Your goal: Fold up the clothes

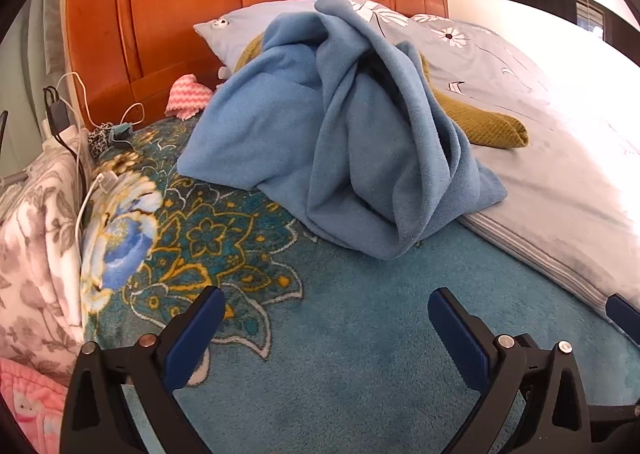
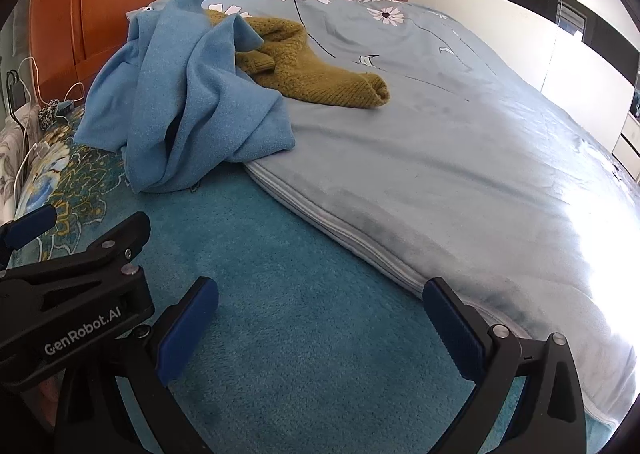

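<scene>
A crumpled light-blue fleece garment [image 1: 340, 141] lies in a heap on the bed, partly on the teal blanket [image 1: 360, 334] and partly on the grey-blue quilt [image 1: 560, 181]. An olive knit sweater [image 1: 488, 125] lies behind it, partly covered. Both show in the right wrist view: the fleece [image 2: 192, 101] and the sweater [image 2: 320, 69]. My left gripper [image 1: 324, 318] is open and empty, above the teal blanket in front of the fleece. My right gripper [image 2: 320, 314] is open and empty, by the quilt's edge [image 2: 360, 242]. The left gripper's body [image 2: 72, 294] shows at the right view's left side.
An orange wooden headboard [image 1: 240, 13] stands behind the bed. A pink zigzag cloth [image 1: 188, 95], white cables and a charger [image 1: 60, 117] lie at the left by the headboard. A grey floral bedding roll [image 1: 36, 234] lies at the far left. A pale wall [image 2: 500, 13] is at right.
</scene>
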`<state>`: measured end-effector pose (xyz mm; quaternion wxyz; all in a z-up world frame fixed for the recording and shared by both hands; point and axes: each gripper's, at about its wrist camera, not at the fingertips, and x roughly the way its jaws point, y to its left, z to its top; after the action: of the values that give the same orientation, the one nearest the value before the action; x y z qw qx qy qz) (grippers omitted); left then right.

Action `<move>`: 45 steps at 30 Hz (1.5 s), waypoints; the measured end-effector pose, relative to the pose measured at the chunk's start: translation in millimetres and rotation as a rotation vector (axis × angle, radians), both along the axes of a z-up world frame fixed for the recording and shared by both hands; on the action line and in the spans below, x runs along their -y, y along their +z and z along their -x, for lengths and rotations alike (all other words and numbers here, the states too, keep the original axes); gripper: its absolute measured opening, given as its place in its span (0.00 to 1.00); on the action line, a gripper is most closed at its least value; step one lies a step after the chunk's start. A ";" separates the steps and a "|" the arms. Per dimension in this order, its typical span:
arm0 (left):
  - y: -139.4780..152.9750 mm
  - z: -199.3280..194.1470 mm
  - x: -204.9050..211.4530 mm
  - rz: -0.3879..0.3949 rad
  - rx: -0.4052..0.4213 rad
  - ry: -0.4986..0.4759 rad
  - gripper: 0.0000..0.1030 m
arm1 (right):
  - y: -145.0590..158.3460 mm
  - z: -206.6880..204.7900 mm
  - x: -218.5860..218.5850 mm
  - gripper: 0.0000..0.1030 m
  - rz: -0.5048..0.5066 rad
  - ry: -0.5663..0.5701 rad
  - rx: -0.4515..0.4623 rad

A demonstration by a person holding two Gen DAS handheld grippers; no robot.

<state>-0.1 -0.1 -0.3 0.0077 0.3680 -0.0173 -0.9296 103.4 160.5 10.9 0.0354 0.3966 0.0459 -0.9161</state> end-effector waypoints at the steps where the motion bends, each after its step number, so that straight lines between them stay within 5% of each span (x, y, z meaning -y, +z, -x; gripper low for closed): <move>1: -0.5 0.2 0.2 -0.005 -0.002 -0.004 1.00 | 0.1 0.9 0.9 0.99 -0.008 0.001 0.001; 18: -5.1 12.1 9.3 -0.104 0.065 0.017 1.00 | 4.6 -6.0 -2.4 0.99 -0.028 0.013 -0.030; 45: -0.6 7.5 8.2 -0.088 0.049 0.029 1.00 | 3.7 -6.4 3.2 0.99 -0.049 -0.003 -0.048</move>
<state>-7.6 -8.3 -0.9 0.0044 0.3909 0.0287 -0.9200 109.8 157.3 14.6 0.0232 0.3754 0.0684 -0.9240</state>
